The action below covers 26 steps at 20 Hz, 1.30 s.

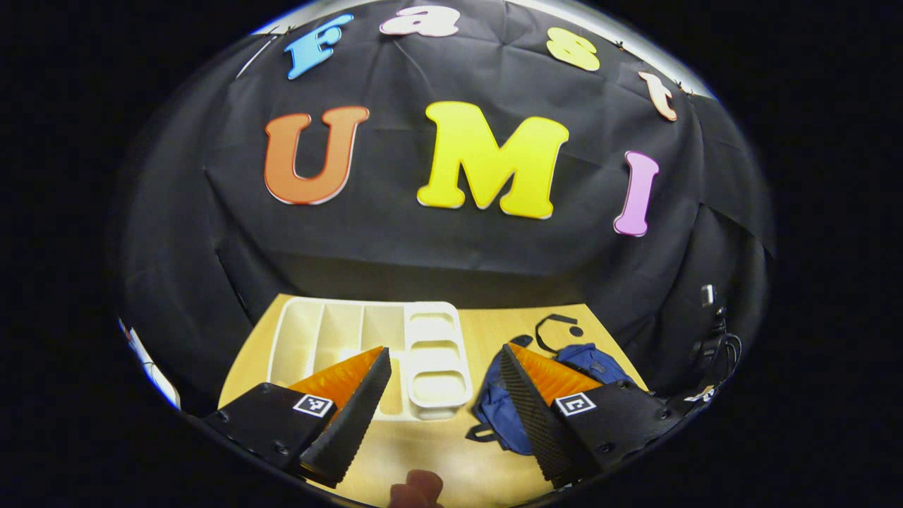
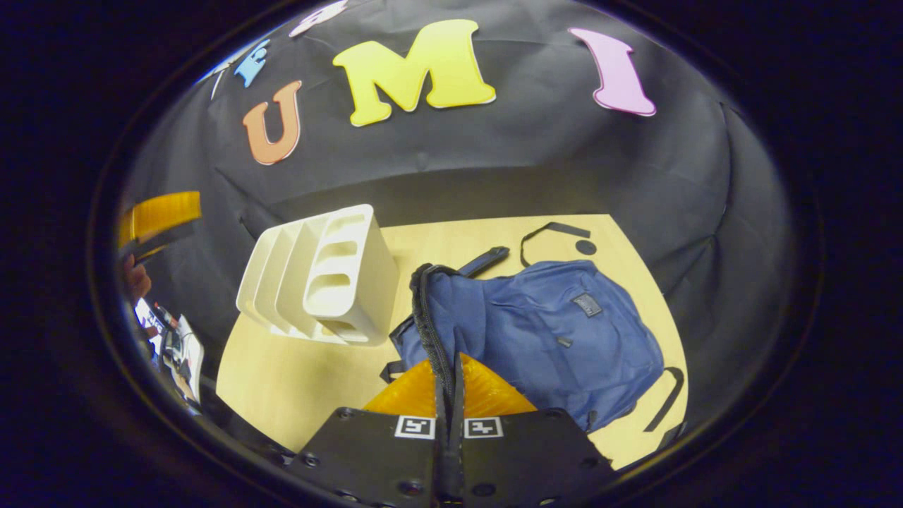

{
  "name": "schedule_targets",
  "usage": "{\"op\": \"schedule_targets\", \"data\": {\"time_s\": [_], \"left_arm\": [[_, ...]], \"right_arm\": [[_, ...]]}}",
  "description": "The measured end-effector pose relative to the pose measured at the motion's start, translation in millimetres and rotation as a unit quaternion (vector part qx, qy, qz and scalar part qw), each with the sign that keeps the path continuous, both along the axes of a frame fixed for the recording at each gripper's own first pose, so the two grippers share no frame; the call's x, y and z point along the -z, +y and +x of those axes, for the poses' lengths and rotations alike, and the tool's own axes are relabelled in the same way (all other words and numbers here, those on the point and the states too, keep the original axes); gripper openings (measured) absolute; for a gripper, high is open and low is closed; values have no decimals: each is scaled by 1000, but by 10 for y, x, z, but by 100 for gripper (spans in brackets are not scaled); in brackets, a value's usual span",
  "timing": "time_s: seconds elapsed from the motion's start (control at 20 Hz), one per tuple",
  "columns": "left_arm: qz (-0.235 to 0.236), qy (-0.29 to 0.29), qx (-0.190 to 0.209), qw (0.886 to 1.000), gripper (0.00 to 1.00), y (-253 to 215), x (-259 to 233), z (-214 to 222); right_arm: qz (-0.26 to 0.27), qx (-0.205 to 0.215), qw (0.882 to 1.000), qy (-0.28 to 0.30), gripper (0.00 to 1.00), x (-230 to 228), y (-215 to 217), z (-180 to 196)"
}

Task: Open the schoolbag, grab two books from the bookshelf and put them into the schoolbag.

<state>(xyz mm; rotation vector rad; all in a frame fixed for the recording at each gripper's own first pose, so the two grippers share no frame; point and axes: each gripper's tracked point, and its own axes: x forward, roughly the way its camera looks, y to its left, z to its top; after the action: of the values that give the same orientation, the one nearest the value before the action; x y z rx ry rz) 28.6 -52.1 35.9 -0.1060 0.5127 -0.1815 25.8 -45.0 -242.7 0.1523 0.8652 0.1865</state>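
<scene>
**Bag edge gripped at right, left jaws spread over the surface**

In the left gripper view, the left gripper (image 1: pixel 437 384) is held above the wooden surface (image 1: pixel 423 451) with its jaws spread wide and nothing between them. The white bookshelf (image 1: pixel 367 349) is seen beyond the left jaw, and the blue schoolbag (image 1: pixel 504 413) lies partly behind the right jaw. A fingertip (image 1: pixel 417 488) is seen at the bottom edge.

In the right gripper view, the bookshelf (image 2: pixel 321 279) stands left of the schoolbag (image 2: pixel 550 331). The right gripper (image 2: pixel 449 381) is clenched on the bag's dark zipper edge (image 2: pixel 427 317), which is lifted up from the bag's left side.
</scene>
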Motion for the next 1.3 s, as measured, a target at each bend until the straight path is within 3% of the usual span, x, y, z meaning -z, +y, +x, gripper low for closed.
{"op": "schedule_targets", "data": {"time_s": [0.3, 0.55, 0.8, 1.0, 1.15, 1.3], "left_arm": [[-20, -56, -54, 997, 98, 439, -281, -37], [-11, -81, -70, 994, 98, 687, -435, -68], [-3, -104, -71, 992, 98, 782, -535, -98], [0, -102, -68, 992, 98, 829, -498, -80], [-7, -96, -64, 993, 98, 804, -446, -50], [-9, -102, -63, 993, 98, 804, -450, 11]], "right_arm": [[20, -12, 999, 23, 0, 384, 326, -52], [13, -30, 998, 48, 6, 733, 626, -115], [23, -22, 998, 59, 31, 886, 770, -120], [28, -25, 997, 61, 92, 898, 844, -153], [32, -28, 998, 54, 97, 797, 879, -169], [30, -36, 999, 7, 97, 437, 891, -143]]}}
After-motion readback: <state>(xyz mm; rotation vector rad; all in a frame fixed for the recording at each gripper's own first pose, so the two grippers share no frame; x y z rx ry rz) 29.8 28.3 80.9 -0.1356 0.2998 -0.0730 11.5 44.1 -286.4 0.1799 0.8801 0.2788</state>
